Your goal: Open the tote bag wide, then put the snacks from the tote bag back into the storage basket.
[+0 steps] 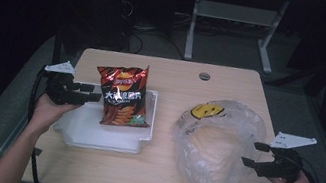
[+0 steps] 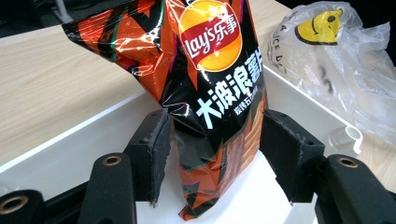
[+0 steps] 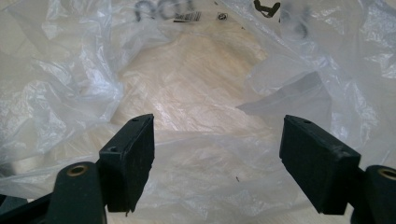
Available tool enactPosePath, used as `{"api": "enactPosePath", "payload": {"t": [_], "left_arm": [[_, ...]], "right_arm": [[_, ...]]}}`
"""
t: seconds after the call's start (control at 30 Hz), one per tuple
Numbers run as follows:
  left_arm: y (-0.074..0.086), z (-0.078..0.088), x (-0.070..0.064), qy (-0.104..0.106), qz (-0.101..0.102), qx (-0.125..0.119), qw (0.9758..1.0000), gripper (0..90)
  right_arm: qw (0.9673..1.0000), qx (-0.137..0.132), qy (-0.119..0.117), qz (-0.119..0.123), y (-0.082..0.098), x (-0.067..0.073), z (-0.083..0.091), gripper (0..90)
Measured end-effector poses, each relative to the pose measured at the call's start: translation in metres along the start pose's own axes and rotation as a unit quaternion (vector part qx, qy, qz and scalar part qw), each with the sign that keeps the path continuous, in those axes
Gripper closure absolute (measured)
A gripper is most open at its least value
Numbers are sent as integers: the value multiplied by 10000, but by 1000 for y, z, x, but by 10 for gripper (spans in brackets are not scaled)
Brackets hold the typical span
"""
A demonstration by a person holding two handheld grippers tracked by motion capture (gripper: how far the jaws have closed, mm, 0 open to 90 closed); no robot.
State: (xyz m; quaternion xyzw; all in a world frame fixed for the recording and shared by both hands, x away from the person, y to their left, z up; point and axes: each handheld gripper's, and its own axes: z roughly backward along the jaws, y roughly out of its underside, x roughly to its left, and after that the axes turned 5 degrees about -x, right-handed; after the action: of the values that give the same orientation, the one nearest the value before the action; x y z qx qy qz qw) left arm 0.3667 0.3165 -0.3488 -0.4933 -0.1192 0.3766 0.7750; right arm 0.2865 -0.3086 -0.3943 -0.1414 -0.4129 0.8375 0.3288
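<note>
An orange-and-black Lay's chip bag leans in a shallow white tray on the left half of the table. My left gripper is at the bag's left edge. In the left gripper view its jaws stand wide on either side of the chip bag, and the pads are close against the bag's sides without squeezing it. A clear plastic bag with a yellow smiley print lies crumpled on the right. My right gripper is open at its right edge, with only the plastic bag's film ahead of the jaws.
The wooden table has a round cable hole near its far edge. Behind it stand the white legs of a desk frame on a dark floor. Bare tabletop lies between tray and plastic bag.
</note>
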Motion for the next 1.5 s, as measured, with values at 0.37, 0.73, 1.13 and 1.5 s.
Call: {"api": "enactPosePath", "payload": {"t": [0.37, 0.73, 1.13, 1.5], "left_arm": [[3, 5, -1, -8, -15, 8, 10000, 403], [11, 9, -5, 49, -36, 30, 10000, 401], [25, 12, -13, 108, -93, 96, 9999, 396], [34, 9, -23, 207, -101, 128, 9997, 388]], "right_arm": [[10000, -23, -10, 1, 0, 0, -1, 257], [10000, -31, 46, -49, 2, -1, 4, 256], [9999, -64, 93, -93, 4, -4, 7, 252], [9998, -107, 128, -143, 8, -6, 12, 250]]}}
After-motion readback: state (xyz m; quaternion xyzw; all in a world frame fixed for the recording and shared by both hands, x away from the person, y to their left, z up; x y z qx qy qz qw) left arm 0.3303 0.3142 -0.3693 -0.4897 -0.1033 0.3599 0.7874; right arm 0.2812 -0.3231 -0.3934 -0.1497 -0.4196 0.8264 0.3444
